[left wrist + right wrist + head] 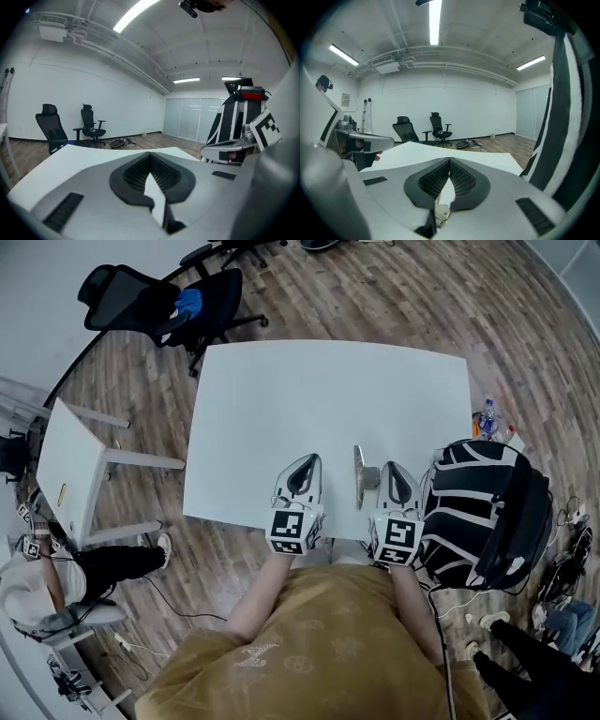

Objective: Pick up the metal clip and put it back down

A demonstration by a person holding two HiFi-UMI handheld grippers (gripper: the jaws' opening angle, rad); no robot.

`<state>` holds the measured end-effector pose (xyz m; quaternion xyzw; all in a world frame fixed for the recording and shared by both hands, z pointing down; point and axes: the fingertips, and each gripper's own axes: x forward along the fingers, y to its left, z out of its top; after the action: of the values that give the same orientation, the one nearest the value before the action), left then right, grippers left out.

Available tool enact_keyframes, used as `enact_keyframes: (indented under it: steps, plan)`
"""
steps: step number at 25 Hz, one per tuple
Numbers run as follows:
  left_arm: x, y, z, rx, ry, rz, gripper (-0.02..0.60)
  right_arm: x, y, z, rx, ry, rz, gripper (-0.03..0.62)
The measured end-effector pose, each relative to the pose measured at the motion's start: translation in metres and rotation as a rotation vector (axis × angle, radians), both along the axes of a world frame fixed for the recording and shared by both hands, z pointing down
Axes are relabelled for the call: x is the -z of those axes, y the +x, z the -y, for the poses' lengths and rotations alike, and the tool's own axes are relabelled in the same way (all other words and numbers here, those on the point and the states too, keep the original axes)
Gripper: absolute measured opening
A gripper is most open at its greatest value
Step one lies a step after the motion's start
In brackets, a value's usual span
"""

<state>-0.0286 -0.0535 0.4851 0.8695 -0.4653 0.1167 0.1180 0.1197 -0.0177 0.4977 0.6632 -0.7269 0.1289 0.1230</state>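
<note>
The metal clip (359, 477) is a long silver piece on the white table (328, 390), near its front edge, just left of my right gripper (391, 466). In the right gripper view a bit of the clip (441, 213) shows low down through the gap behind the fingertips. The right gripper (449, 161) has its tips pressed together, with nothing between the pads. I cannot tell whether it touches the clip. My left gripper (307, 460) hovers a little further left, apart from the clip. In its own view the left gripper (151, 157) is shut and empty.
A black-and-white backpack (483, 512) stands against the table's right side. A bottle (487, 416) sits on the floor behind it. Black office chairs (159, 301) stand beyond the far left corner. A second white table (70, 474) and a seated person (37, 587) are at left.
</note>
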Motion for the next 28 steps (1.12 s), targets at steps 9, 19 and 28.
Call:
enact_keyframes:
  steps: [9, 19, 28]
  plan:
    - [0.045, 0.007, 0.008, -0.01, 0.094, -0.055, 0.002, 0.058, 0.01, 0.008, -0.033, 0.144, 0.029, 0.008]
    - [0.074, 0.005, 0.004, -0.028, 0.154, -0.091, 0.002, 0.109, -0.017, 0.004, 0.0, 0.277, 0.012, 0.008]
    - [0.097, -0.021, 0.005, 0.009, 0.211, -0.087, 0.002, 0.133, -0.015, -0.002, -0.007, 0.306, 0.048, 0.008]
